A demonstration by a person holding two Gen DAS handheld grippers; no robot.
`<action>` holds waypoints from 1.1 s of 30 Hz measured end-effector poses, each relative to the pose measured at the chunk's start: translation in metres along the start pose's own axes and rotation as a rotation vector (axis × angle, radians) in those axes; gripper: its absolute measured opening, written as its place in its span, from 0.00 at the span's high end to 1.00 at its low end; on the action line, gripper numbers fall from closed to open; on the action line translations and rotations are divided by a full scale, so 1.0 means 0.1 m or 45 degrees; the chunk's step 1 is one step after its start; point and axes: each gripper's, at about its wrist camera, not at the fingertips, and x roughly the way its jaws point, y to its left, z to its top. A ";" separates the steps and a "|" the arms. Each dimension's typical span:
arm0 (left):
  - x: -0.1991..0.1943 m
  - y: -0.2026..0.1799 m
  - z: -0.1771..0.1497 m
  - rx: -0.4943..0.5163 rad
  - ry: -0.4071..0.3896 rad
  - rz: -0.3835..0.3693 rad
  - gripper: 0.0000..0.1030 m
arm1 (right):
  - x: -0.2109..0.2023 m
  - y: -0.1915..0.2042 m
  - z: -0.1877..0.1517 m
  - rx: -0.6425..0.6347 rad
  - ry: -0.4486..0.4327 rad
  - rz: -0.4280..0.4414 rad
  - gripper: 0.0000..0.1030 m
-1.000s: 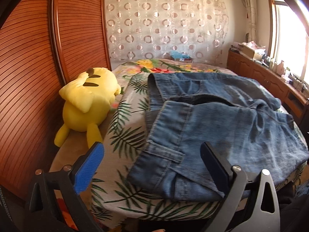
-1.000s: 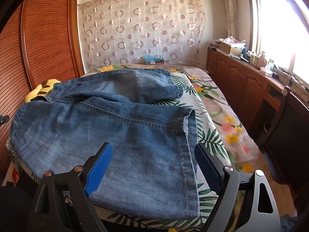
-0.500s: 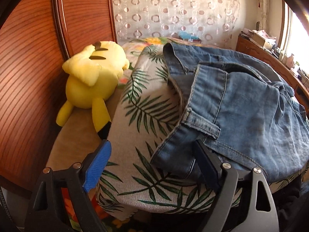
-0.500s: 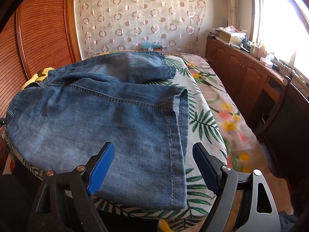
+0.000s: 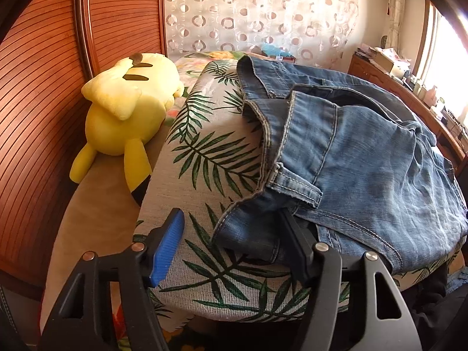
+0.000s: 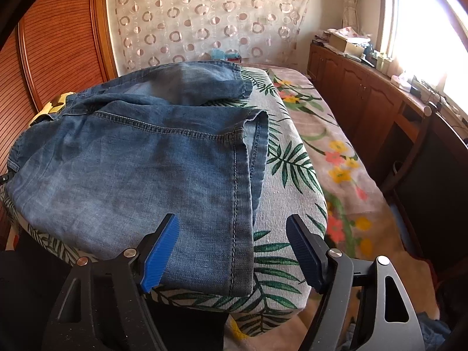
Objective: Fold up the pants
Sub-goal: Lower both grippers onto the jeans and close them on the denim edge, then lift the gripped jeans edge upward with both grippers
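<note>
Right now the jeans (image 5: 365, 158) lie folded over on a leaf-print cushion (image 5: 204, 158) that sits on the bed, waistband end toward the left wrist view and leg hems toward the right wrist view (image 6: 140, 158). At the waistband corner the denim is rumpled, with a belt loop and stitched seam showing and one flap hanging over the cushion's near edge.

The left hand-held gripper (image 5: 231, 245) has its jaws spread; they have just been closing, and that corner of the jeans sits between them. Its right finger is tucked in against the cloth under the waistband, while the blue pad of the left finger stands clear over the bare cushion, so nothing is pinched.

The right hand-held gripper (image 6: 234, 251) is also spread and has just been narrowing. The hem corner of the upper leg lies between its fingers; the left blue pad is at the denim, the right one hangs over the leaf print, apart from the cloth.

A yellow plush toy (image 5: 125, 111) lies beside the cushion against the slatted wooden wardrobe door (image 5: 44, 73). A circle-patterned curtain (image 6: 210, 20) hangs behind the bed
</note>
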 end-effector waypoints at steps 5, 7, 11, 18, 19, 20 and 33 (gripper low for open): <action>-0.01 -0.01 0.00 0.005 -0.004 -0.035 0.49 | 0.07 -0.01 -0.02 0.014 0.031 0.022 0.38; -0.02 -0.04 -0.01 0.020 -0.014 -0.057 0.58 | 0.12 -0.04 -0.01 0.017 0.049 0.023 0.46; -0.05 -0.07 -0.01 0.042 -0.029 -0.037 0.73 | 0.11 -0.05 0.01 0.013 0.049 0.031 0.61; -0.15 -0.04 -0.04 0.057 -0.041 -0.037 0.87 | 0.12 -0.01 0.01 -0.034 0.044 0.030 0.86; -0.17 -0.04 -0.04 0.060 -0.043 -0.038 0.88 | 0.12 -0.02 0.01 -0.034 0.041 0.029 0.87; -0.19 -0.05 -0.04 0.063 -0.045 -0.039 0.88 | 0.11 -0.02 0.01 -0.030 0.036 0.030 0.88; -1.06 -0.25 0.06 0.179 -0.217 -0.123 0.91 | -0.28 -0.03 0.22 -0.060 -0.150 -0.021 0.96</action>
